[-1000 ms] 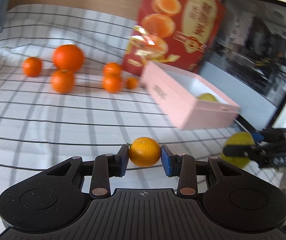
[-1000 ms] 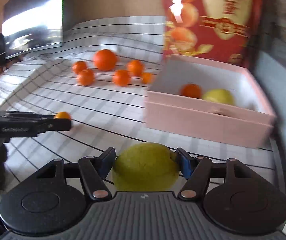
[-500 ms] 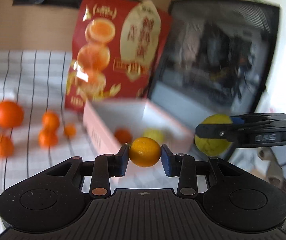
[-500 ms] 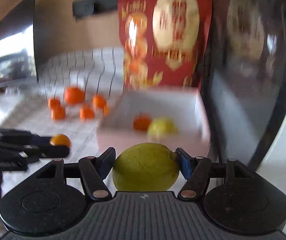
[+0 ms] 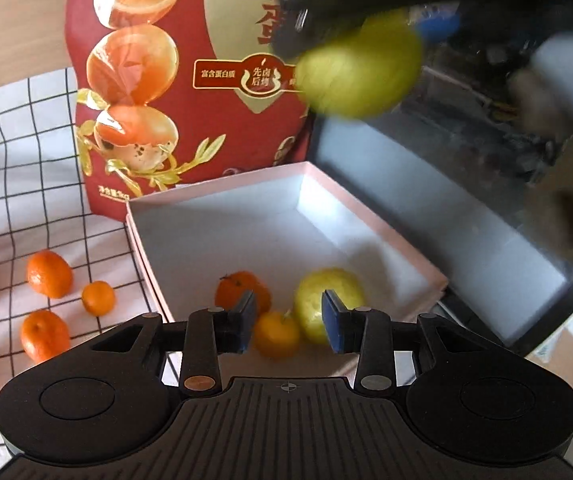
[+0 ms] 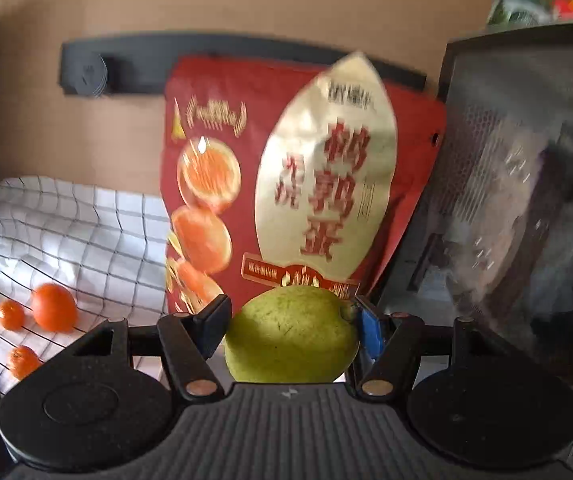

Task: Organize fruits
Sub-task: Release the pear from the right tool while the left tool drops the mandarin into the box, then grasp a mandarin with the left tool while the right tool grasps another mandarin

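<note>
A red snack bag [image 5: 158, 92] standing behind the pink box is showing Chinese print: "富含蛋白质" and "先卤后烤" in a gold-edged banner, with "抗" above. From the right wrist view, large red characters on its gold panel [image 6: 326, 184] are appearing, blurred, as "鹌鹑蛋". Smaller print is staying illegible.

- The right gripper [image 6: 292, 330] clamps a green pear [image 6: 291, 335] between both blue pads.
- A red snack bag [image 6: 286, 184] stands behind.
- Three oranges [image 6: 53, 306] lie on the checked cloth [image 6: 78, 232], far left.
</note>
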`<state>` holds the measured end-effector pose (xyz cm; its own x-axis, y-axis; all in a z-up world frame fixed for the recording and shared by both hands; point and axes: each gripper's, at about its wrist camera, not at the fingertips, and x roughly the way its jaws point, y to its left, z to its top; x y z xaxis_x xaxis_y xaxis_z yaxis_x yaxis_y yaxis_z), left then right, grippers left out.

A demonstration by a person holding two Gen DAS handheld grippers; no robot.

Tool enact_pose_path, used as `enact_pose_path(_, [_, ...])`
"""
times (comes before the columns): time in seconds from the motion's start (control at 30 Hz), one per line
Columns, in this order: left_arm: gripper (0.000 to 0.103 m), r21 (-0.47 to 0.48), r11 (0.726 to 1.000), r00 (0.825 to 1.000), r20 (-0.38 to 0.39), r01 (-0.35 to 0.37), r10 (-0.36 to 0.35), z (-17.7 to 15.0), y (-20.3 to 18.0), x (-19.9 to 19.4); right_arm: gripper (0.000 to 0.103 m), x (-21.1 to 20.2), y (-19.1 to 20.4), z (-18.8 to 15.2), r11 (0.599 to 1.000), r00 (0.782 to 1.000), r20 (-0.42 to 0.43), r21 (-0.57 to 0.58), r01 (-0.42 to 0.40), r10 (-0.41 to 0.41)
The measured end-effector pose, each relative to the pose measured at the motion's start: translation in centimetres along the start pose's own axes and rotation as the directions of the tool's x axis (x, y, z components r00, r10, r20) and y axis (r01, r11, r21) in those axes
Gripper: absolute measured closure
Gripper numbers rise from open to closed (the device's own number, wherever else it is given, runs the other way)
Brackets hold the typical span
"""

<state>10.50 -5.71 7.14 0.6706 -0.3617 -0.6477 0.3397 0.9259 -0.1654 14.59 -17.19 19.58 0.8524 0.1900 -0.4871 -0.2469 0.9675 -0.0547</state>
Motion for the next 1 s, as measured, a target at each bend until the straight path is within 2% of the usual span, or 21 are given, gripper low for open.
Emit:
enact_pose_path(0.1, [0.063, -0.017, 1.0, 0.999, 0.033, -0.013, 0.013, -0.9, 1.0, -1.2, 0.037, 1.9, -0.7, -1.0, 0.996, 0.997, -0.054, 0.065, -0.056, 0.059])
enact_pose_path(0.17, [0.063, -0.054, 0.999, 0.998, 0.068, -0.006, 0.009, -1.5, 2.3, -2.1, 0.037, 2.9, -0.7, -1.8, 0.994, 0.995, -0.079, 0.087, -0.062, 0.069])
enact_pose_path(0.3, [0.063, -0.168, 0.986, 0.992, 0.118, -0.022, 0.042, -2.9, 5.7, -4.4, 0.037, 5.4, -0.4, -3.3, 0.994, 0.991, -0.128, 0.107, -0.024, 0.038])
enact_pose_path(0.37, [0.063, -0.194, 0.98, 0.988, 0.133, -0.047, 0.074, -3.3, 7.2, -5.4, 0.037, 7.2, -0.5, -4.2, 0.99, 0.985, -0.172, 0.143, -0.004, 0.029])
enact_pose_path(0.5, [0.063, -0.224, 0.969, 0.977, 0.163, -0.102, 0.141, -4.0, 10.4, -7.1, 0.038, 11.8, -0.5, -6.4, 0.976, 0.956, -0.294, 0.212, 0.046, 0.019])
enact_pose_path(0.6, [0.063, -0.265, 0.955, 0.97, 0.165, -0.133, 0.181, -4.5, 12.9, -7.7, 0.053, 14.5, -0.4, -7.4, 0.966, 0.935, -0.355, 0.25, 0.07, 0.024])
enact_pose_path(0.67, [0.063, -0.29, 0.948, 0.968, 0.164, -0.135, 0.188, -5.2, 14.3, -7.7, 0.055, 15.4, -0.3, -7.1, 0.964, 0.933, -0.359, 0.251, 0.086, 0.011])
enact_pose_path(0.83, [0.063, -0.338, 0.931, 0.965, 0.169, -0.135, 0.201, -6.7, 16.7, -7.5, 0.055, 15.7, 0.7, -6.8, 0.981, 0.93, -0.365, 0.158, 0.112, -0.048])
enact_pose_path(1.0, [0.063, -0.354, 0.924, 0.955, 0.196, -0.141, 0.221, -7.6, 17.6, -8.4, 0.053, 14.5, -0.3, -7.5, 0.979, 0.94, -0.342, 0.189, 0.07, -0.001])
